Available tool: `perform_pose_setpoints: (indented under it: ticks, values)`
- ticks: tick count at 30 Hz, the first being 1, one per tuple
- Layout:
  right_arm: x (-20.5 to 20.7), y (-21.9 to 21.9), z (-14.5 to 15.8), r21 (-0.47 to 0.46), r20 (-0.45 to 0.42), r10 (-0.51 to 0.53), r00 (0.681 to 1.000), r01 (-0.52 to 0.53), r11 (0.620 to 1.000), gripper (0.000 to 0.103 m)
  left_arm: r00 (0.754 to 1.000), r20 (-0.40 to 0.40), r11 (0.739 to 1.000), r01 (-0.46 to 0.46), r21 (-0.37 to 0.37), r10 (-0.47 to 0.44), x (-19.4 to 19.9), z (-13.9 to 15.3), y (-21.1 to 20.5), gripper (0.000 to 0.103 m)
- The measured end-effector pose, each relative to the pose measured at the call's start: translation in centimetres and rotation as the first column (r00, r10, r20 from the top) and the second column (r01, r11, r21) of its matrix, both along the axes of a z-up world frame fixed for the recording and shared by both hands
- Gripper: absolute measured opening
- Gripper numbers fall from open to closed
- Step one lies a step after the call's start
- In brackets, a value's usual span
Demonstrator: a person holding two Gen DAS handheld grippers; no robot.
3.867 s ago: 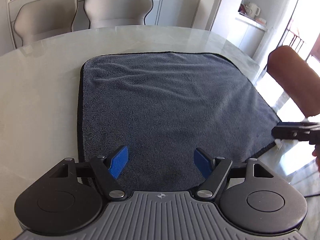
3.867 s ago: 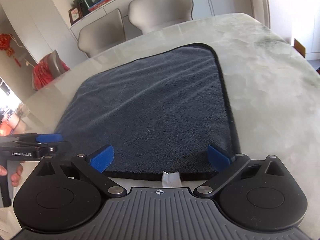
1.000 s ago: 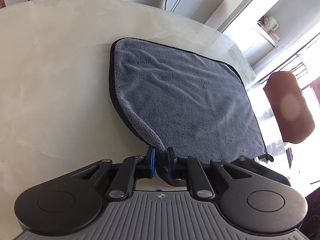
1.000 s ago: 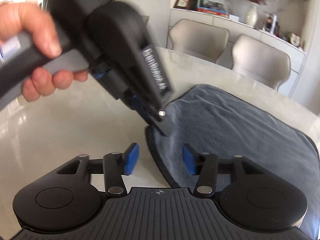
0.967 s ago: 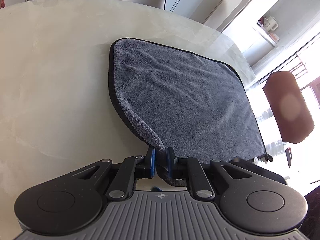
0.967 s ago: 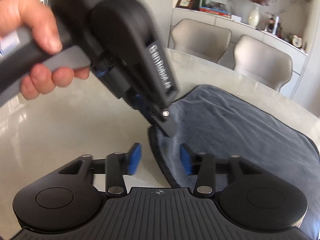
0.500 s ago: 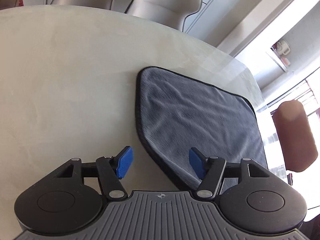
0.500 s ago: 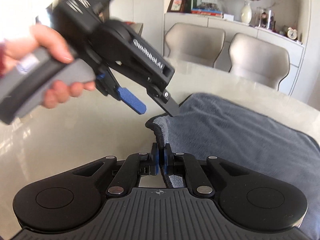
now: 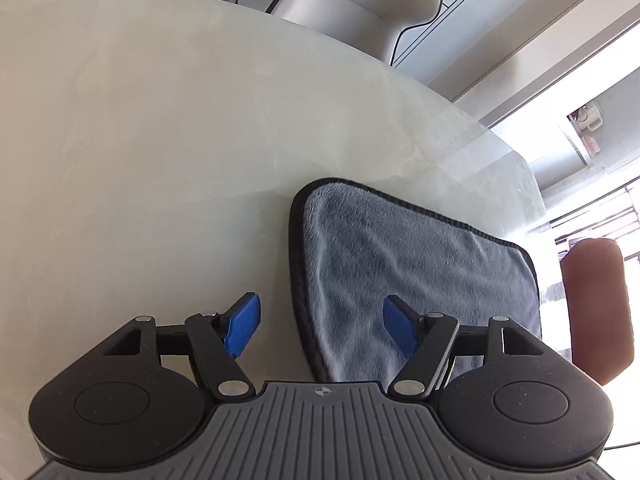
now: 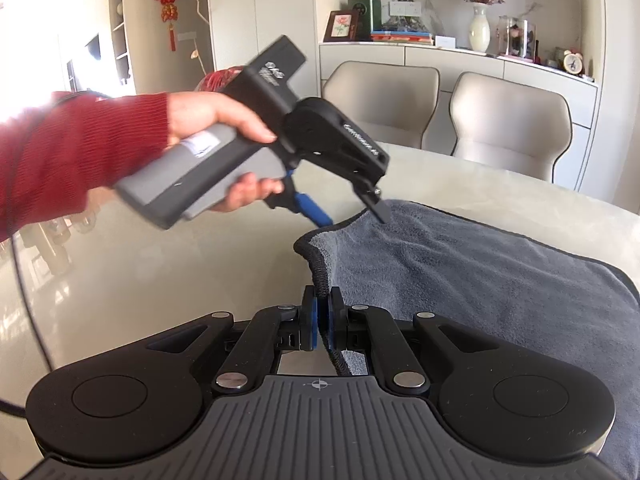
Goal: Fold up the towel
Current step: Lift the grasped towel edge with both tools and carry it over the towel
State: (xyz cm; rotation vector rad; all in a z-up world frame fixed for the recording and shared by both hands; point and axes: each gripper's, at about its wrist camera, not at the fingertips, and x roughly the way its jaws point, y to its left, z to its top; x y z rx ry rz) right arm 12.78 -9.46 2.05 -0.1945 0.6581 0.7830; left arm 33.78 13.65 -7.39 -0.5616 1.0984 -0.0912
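The grey towel lay on the pale marble worktop, most of it flat, its black-bound edge running round rounded corners. In the left wrist view its near left edge ran away from the camera and curved at the far corner, then the far edge slanted off toward the right, so the cloth stretched away and rightward toward the bright window side.

The left claw stood wide open with nothing between its blue pads. The towel's left border passed through the gap without touching either pad; the left pad hung over bare worktop and the right pad over the cloth.

The right claw was closed tight on the towel at its bound edge, close to a corner. From that pinch the hem rose up and curled over, so this corner stood lifted off the worktop while the rest of the cloth spread flat to the right and away.

In the right wrist view the left claw hovered just beyond the raised corner, its fingers parted and angled down toward it, held by a hand in a red sleeve. Whether a fingertip touched the cloth could not be told.

Two beige chairs stood behind the worktop, before a low cabinet carrying a vase and a framed picture.
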Motion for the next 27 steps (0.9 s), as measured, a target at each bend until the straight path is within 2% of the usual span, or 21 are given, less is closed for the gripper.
perform_pose_setpoints:
  ticks: [2, 4, 5, 10, 14, 15, 16, 19, 21, 23, 25, 27]
  values:
    - [-0.3, -0.2, -0.1, 0.003, -0.001, -0.004, 1.000, 0.004, 1.000, 0.005, 1.000, 0.003, 1.000, -0.006, -0.012, 0.006, 0.9, -0.2, -0.2, 0.061]
    - [-0.3, -0.3, -0.2, 0.007, -0.009, -0.007, 1.000, 0.007, 1.000, 0.005, 1.000, 0.005, 1.000, -0.003, -0.013, 0.003, 1.5, -0.3, -0.5, 0.019]
    - [-0.2, -0.4, -0.3, 0.008, -0.013, -0.008, 1.000, 0.008, 1.000, 0.005, 1.000, 0.013, 1.000, 0.004, -0.007, -0.003, 1.7, -0.3, -0.7, 0.011]
    - [0.1, -0.5, -1.5, -0.004, -0.036, -0.037, 0.999, 0.037, 0.999, 0.008, 0.997, 0.073, 0.999, 0.027, 0.039, -0.030, 1.9, 0.6, -1.8, 0.009]
    - [0.5, 0.2, -2.9, -0.050, -0.052, -0.053, 0.997, 0.050, 0.997, 0.012, 0.997, 0.073, 0.998, 0.015, 0.053, -0.019, 1.9, 0.9, -2.0, 0.009]
    - [0.4, 0.5, -2.9, -0.056, -0.043, -0.051, 0.998, 0.048, 0.997, 0.019, 0.997, 0.071, 0.998, 0.017, 0.060, -0.021, 1.8, 0.8, -2.0, 0.009]
    - [0.4, 0.6, -3.0, -0.058, -0.039, -0.048, 0.998, 0.046, 0.997, 0.031, 0.997, 0.069, 0.998, 0.020, 0.067, -0.025, 1.8, 0.8, -2.1, 0.009]
    - [0.1, 1.4, -2.6, -0.043, 0.023, -0.046, 0.999, 0.047, 0.998, 0.037, 0.998, 0.063, 0.997, 0.023, 0.079, -0.028, 1.9, 0.7, -2.2, 0.009]
    - [0.3, 2.2, -2.7, -0.048, 0.043, -0.025, 0.999, 0.027, 0.998, 0.037, 0.998, 0.060, 0.997, 0.020, 0.080, -0.025, 1.9, 0.8, -2.2, 0.009]
    - [0.7, 3.0, -3.0, -0.067, 0.036, -0.001, 0.999, 0.003, 0.998, 0.033, 0.998, 0.057, 0.997, 0.018, 0.079, -0.022, 1.9, 1.1, -2.1, 0.009]
    - [1.0, 3.6, -3.4, -0.086, 0.016, 0.023, 1.000, -0.021, 0.996, 0.008, 0.998, 0.056, 0.996, 0.022, 0.084, -0.027, 2.0, 1.4, -2.2, 0.009]
    - [1.5, 3.6, -3.6, -0.068, -0.030, 0.030, 0.999, -0.032, 0.997, 0.006, 0.998, 0.054, 0.996, 0.022, 0.084, -0.026, 2.2, 1.4, -2.1, 0.009]
